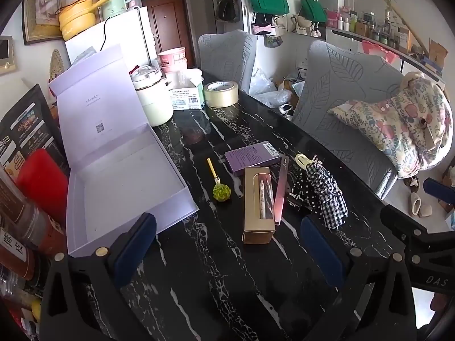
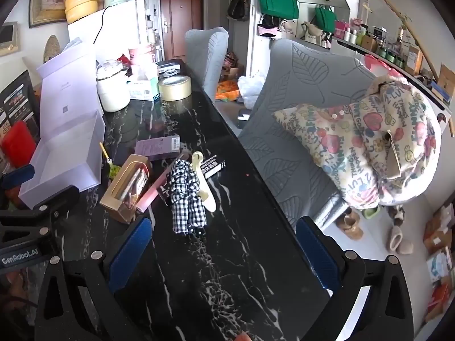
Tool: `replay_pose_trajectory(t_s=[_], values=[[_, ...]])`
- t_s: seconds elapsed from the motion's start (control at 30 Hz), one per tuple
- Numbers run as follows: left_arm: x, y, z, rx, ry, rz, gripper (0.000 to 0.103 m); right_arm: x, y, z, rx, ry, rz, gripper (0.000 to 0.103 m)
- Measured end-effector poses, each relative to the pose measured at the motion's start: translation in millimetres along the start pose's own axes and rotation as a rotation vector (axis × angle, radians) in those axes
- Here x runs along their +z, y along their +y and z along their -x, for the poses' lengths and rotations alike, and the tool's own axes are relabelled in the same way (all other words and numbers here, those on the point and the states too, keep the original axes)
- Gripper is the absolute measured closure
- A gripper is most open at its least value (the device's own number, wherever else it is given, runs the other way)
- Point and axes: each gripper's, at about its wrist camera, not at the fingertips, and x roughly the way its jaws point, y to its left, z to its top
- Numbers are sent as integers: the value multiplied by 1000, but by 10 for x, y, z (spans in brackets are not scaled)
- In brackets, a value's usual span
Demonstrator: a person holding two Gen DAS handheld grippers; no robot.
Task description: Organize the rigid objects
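A white lidded box (image 1: 125, 182) (image 2: 65, 162) lies open and empty at the left of the black marble table (image 1: 227, 284). Right of it lie a yellow stick with a green knob (image 1: 220, 190), a purple box (image 1: 251, 157) (image 2: 157, 149), a tan window box with a pen (image 1: 258, 204) (image 2: 126, 187), a pink strip (image 1: 281, 190), a small black box (image 1: 295, 201), a checked cloth (image 1: 327, 196) (image 2: 187, 199) and a cream shoehorn (image 2: 203, 183). My left gripper (image 1: 227, 247) hangs open above the table before the tan box. My right gripper (image 2: 221, 253) is open near the cloth, holding nothing.
At the back stand a white pot (image 1: 152, 99), a tissue carton (image 1: 189, 96), a tape roll (image 1: 221, 93) and pink cups (image 1: 172, 59). Two grey chairs (image 1: 335, 105) line the right edge, one with a patterned pillow (image 2: 366, 147). Red and dark items crowd the left.
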Motion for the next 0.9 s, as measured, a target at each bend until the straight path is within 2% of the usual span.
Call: replay_pose_trajectory(t_s=[0.9], values=[[10, 10, 101, -5, -12, -14, 0, 5, 51, 81, 12, -22, -2, 0]])
